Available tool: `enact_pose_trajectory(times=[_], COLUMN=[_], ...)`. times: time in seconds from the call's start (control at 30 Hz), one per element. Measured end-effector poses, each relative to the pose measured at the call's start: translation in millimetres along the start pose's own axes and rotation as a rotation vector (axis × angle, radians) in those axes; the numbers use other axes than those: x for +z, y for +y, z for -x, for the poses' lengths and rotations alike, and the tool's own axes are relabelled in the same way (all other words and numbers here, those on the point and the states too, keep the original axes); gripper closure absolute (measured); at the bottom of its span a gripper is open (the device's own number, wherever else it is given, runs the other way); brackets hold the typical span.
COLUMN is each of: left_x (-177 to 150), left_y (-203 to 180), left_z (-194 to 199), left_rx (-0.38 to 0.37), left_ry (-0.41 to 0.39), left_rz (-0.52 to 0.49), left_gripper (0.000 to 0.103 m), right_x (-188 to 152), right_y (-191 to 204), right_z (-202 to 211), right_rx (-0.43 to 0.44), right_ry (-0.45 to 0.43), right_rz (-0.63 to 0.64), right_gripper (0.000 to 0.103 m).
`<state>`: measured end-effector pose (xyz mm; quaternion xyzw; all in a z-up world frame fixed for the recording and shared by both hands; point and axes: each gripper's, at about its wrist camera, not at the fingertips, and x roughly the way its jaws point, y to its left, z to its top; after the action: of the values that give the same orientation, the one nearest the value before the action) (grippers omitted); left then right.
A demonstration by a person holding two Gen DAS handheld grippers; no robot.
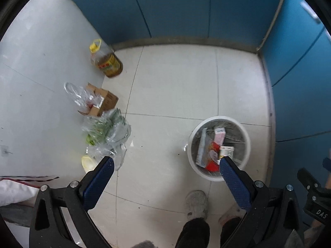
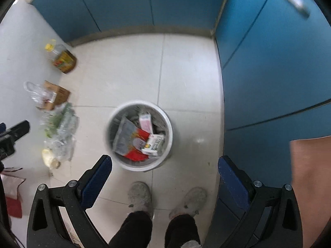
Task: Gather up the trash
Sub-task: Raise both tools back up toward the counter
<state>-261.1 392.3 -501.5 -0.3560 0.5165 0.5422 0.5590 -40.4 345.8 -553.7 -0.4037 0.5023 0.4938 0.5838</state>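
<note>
Both my tools are idle and empty. My left gripper (image 1: 166, 162) has its jaws spread wide with nothing between them; my right gripper (image 2: 165, 163) likewise stands fully spread and carries nothing. Both hang well above the floor, looking down.

Finding on stage: the white bin (image 2: 168, 124) stands on the tiled floor (image 1: 175, 82) just ahead of my slippers (image 2: 140, 196), already holding a pink carton (image 2: 145, 122), a red-and-grey packet (image 2: 132, 142) and a small white box (image 2: 154, 143). I judge a drop complete and the next pick-up not yet begun.

Remaining items lie along the left wall, well apart from the bin: a crumpled clear plastic bag with greens (image 1: 107, 132), a brown cardboard box (image 1: 105, 101) with another clear bag (image 1: 77, 95) against it, and a yellow-capped oil bottle (image 1: 106, 62) farther back. Whether all count as trash I cannot tell.

Next move, in my judgement: lower the left gripper onto the nearest bag and pinch a firm fold. The film is slack and may slip or spill.

Obstructions: none on the floor between; blue cabinets (image 2: 269, 72) close in on the right.
</note>
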Motion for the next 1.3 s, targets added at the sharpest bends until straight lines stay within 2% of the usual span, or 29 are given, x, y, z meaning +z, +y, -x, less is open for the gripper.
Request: enact_pose_trajectory(times=[0.17, 0.33, 0.5, 0.6, 0.7, 0.8, 0.9, 0.97, 1.1, 1.2, 1.3], left_x=[-8, -14, -16, -11, -3, 11, 26, 31, 27, -2, -47], left_y=[1, -4, -5, -13, -24, -40, -77, -118, -219, -314, -405], left_z=[95, 176, 228, 253, 275, 290, 306, 315, 316, 316, 313], left_rx=[-0.061, -0.119, -0.167, -0.113, -0.016, -0.008, -0.021, -0.045, -0.126, -0.208, -0.276], left_ry=[-0.038, -0.079, -0.106, -0.15, -0.227, -0.278, -0.332, -0.352, -0.276, -0.218, -0.142], left_rz=[-0.026, -0.039, -0.029, -0.062, -0.102, -0.113, -0.15, -0.208, -0.394, -0.578, -0.78], left_gripper=[0.0, 0.0, 0.0, 0.0, 0.0, 0.0, 0.0, 0.0, 0.0, 0.0, 0.0], right_x=[5, 3, -9, -16, -23, -32, -47, -62, -112, -159, -210], right_y=[4, 3, -4, -21, -55, -100, -155, -195, -279, -339, -392], right_z=[112, 203, 273, 306, 333, 357, 375, 383, 386, 380, 370], right_rx=[0.047, 0.081, 0.12, 0.18, 0.263, 0.271, 0.24, 0.216, 0.142, 0.077, 0.028], right_ry=[-0.061, -0.101, -0.154, -0.193, -0.255, -0.322, -0.359, -0.368, -0.365, -0.335, -0.299], right_rz=[0.017, 0.008, -0.016, -0.091, -0.219, -0.341, -0.463, -0.549, -0.749, -0.905, -1.068], right_gripper=[0.0, 0.0, 0.0, 0.0, 0.0, 0.0, 0.0, 0.0, 0.0, 0.0, 0.0])
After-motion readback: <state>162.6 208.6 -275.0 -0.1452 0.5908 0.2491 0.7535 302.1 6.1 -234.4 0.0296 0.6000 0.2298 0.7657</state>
